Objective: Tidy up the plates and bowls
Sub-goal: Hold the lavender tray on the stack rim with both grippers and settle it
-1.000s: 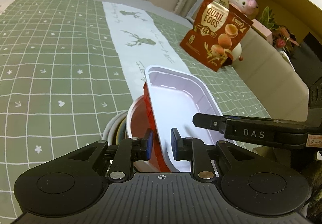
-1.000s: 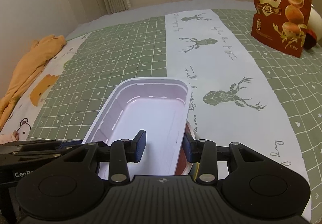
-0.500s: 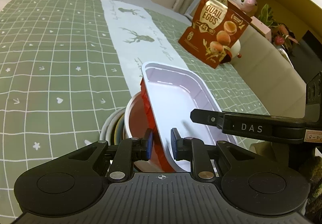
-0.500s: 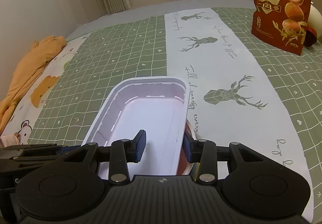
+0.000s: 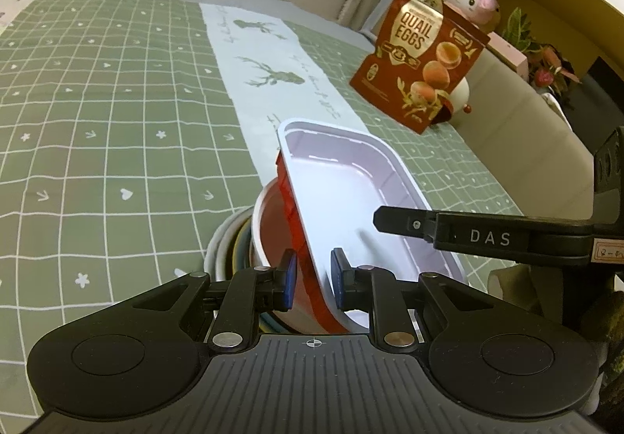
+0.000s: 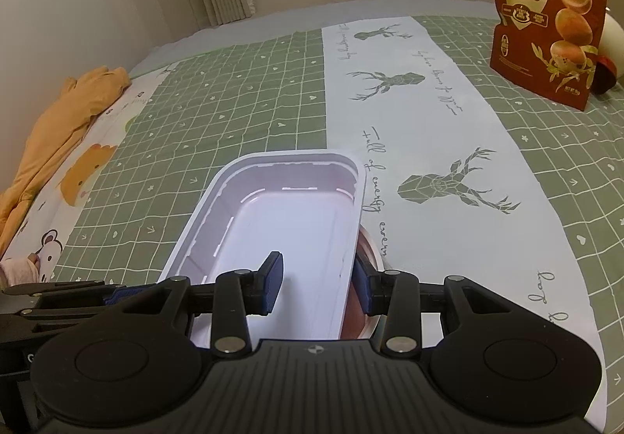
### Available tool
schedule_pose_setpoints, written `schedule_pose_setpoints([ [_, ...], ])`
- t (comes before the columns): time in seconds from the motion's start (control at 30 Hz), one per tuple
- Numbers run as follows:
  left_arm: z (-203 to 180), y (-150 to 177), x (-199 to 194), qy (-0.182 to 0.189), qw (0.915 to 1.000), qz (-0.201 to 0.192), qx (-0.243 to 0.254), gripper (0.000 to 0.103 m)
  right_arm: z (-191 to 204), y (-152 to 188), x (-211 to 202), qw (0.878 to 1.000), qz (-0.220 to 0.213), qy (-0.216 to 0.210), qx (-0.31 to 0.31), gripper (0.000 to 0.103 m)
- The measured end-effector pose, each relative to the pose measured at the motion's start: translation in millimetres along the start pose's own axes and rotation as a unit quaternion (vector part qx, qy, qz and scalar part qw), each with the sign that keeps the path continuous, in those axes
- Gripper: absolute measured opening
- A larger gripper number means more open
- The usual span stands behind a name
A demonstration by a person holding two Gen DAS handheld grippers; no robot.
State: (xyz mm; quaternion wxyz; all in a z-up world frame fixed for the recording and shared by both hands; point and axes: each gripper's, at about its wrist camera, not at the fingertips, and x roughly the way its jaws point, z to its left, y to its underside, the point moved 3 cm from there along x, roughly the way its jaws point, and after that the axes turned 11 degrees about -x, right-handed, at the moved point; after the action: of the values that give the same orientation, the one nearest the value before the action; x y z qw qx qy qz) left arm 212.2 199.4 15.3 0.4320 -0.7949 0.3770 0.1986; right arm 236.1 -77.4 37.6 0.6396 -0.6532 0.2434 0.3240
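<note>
While the rectangular tray [image 5: 351, 196] sits tilted on the red bowl [image 5: 273, 231] and stacked plates [image 5: 230, 250] near the tablecloth's [image 5: 97, 129] near edge, the left gripper [image 5: 312, 274] pinches its rim and the right gripper [image 6: 318, 281] straddles its opposite wall unclenched, so nesting looks nearly done, with only levelling and release left.

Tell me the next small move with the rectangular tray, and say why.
Probably lower the rectangular tray level onto the red bowl. Both the left gripper and right gripper straddle its opposite walls, it sits tilted above the bowl stack, and the jaws look not quite closed.
</note>
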Motion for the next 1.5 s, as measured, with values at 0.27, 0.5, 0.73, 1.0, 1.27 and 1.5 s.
schedule_pose_setpoints([
  [0.27,-7,4,-2,-0.004,1.0000,0.001,0.001,0.020,-1,5,-2,1.000,-0.005,-0.004,0.002,0.039],
  [0.5,-4,3,-8,-0.013,0.9998,-0.011,-0.013,0.020,-4,7,-11,1.000,-0.023,0.003,-0.004,0.039],
  [0.73,-11,8,-3,-0.005,0.9999,0.006,-0.010,0.021,-5,6,-15,1.000,-0.029,-0.005,-0.009,0.039],
  [1.0,-6,4,-20,-0.001,0.9992,-0.024,-0.032,0.021,-11,9,-14,0.999,-0.031,-0.008,-0.002,0.039],
  [1.27,-17,14,-45,-0.009,0.9956,-0.090,-0.024,0.021,-21,20,-39,0.997,-0.073,-0.003,0.008,0.039],
  [1.5,-30,69,-46,-0.031,0.9891,-0.143,0.015,0.020,-18,57,-82,0.988,-0.155,0.025,-0.007,0.040],
])
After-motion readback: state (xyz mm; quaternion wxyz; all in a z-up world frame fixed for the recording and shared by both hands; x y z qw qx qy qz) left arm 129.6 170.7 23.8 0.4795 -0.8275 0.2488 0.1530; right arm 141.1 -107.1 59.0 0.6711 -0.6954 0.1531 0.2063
